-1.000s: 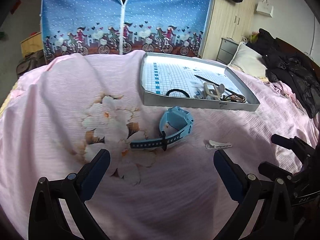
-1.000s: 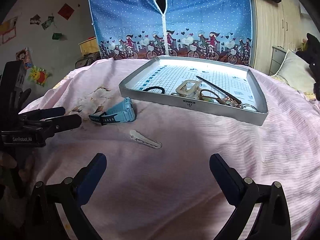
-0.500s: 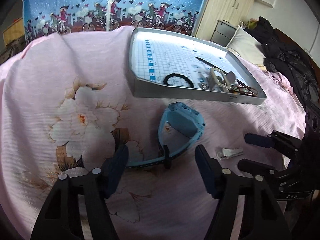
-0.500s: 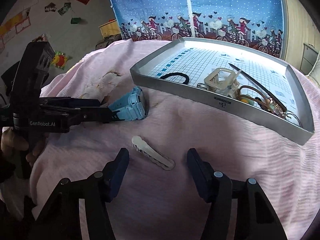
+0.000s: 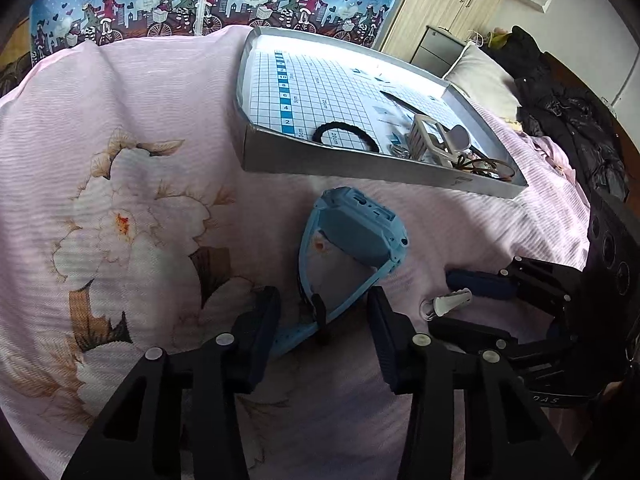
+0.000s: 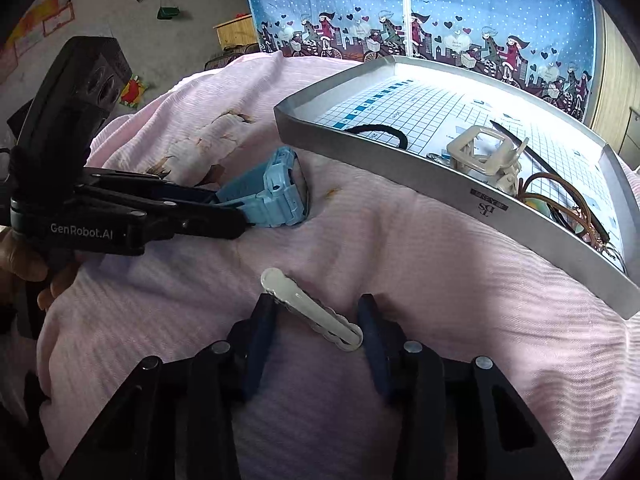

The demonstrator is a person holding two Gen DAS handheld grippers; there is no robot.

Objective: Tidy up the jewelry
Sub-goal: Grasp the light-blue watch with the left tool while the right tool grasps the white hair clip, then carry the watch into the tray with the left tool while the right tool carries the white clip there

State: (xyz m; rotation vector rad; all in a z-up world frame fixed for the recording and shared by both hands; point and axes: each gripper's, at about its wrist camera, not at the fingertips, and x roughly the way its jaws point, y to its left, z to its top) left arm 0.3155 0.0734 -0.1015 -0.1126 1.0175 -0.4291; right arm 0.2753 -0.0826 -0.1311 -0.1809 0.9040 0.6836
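Note:
A light blue watch [image 5: 352, 240] lies on the pink bedspread just before the silver tray [image 5: 360, 170]. My left gripper [image 5: 322, 320] is open, its fingers on either side of the watch strap without clamping it. From the right wrist view the left gripper [image 6: 230, 210] reaches the watch [image 6: 276, 196] from the left. A white hair clip [image 6: 312, 310] lies slantwise between the fingers of my open right gripper [image 6: 316, 320]. The left wrist view shows the clip [image 5: 448, 304] and the right gripper [image 5: 454, 308] at the right.
The tray [image 6: 400, 172] holds a black hair tie [image 6: 380, 132], a beige claw clip [image 6: 484, 156], a thin black stick [image 6: 520, 148] and brown bangles [image 6: 560, 192]. A pillow [image 5: 480, 76] and dark clothes [image 5: 568, 120] lie at the far right. A hand [image 6: 24, 264] holds the left gripper.
Both grippers came forward and down to the bedspread and narrowed their jaws, the left around the watch strap, the right around the white clip. Watch and clip have not moved.

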